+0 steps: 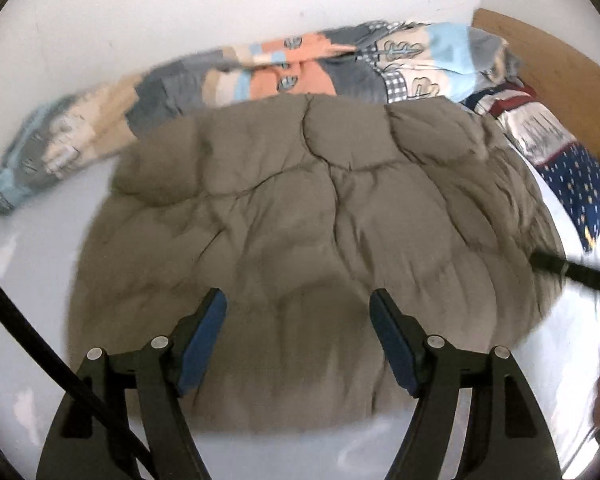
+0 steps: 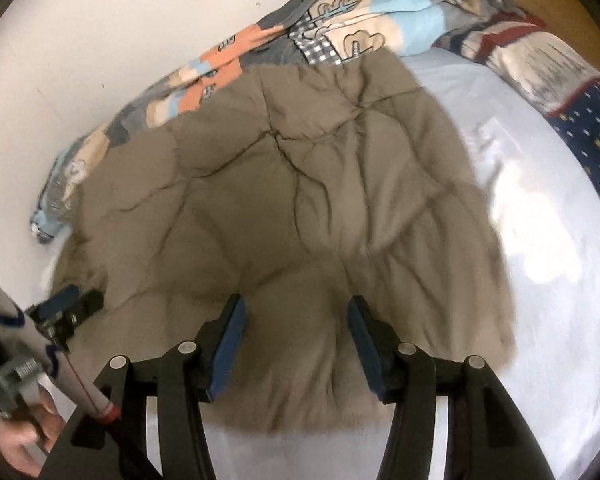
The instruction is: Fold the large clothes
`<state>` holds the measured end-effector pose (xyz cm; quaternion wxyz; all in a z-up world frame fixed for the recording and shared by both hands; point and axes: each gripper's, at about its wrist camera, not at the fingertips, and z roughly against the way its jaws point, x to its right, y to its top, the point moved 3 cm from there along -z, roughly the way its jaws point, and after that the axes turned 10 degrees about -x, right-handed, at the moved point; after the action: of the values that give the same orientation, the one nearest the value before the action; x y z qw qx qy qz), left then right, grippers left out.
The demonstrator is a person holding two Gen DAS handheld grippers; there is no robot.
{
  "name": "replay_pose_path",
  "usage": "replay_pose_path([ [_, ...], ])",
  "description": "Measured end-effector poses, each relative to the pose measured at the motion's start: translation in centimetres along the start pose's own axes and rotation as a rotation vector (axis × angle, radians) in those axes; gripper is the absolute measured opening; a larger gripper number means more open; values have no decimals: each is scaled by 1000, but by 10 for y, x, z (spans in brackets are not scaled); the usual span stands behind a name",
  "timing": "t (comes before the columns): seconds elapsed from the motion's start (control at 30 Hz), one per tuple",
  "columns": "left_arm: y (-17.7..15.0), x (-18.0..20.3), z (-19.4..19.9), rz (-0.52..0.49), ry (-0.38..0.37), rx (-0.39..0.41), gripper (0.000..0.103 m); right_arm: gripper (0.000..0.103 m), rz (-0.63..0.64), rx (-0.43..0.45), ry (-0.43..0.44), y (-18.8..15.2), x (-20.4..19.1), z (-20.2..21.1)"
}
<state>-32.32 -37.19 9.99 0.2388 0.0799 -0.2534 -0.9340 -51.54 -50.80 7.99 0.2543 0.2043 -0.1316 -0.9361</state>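
In the left wrist view, we are holding our left gripper [image 1: 298, 344] open and empty over the near edge of the padded brown garment [image 1: 300, 208], which is lying on the white bed [image 1: 28, 280]. In the right wrist view, our right gripper [image 2: 296, 348] is likewise hovering with jaws apart, gripping nothing. The garment is looking compactly folded; perhaps another fold is remaining.

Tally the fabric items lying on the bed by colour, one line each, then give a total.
Brown quilted garment: 1
Patchwork quilt in orange, grey, blue: 1
Navy, red and white patterned cloth: 1
Total: 3
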Motion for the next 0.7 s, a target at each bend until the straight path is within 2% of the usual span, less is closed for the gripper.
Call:
replay_pose_path([
  [0.17, -52, -4, 45, 8, 37, 13, 73, 58, -123, 36, 102, -35, 10, 51],
  [0.37, -93, -34, 86, 44, 86, 44, 73, 58, -163, 83, 156, -69, 1, 92],
  [0.53, -101, -71, 84, 153, 84, 75, 73, 58, -138, 111, 125, -68, -7, 88],
  [0.67, -87, -91, 53, 223, 76, 51, 73, 46, -35, 98, 75, -59, -30, 64],
  [0.7, -83, -95, 45, 237, 68, 52, 73, 46, -5, 101, 63, -56, -38, 58],
])
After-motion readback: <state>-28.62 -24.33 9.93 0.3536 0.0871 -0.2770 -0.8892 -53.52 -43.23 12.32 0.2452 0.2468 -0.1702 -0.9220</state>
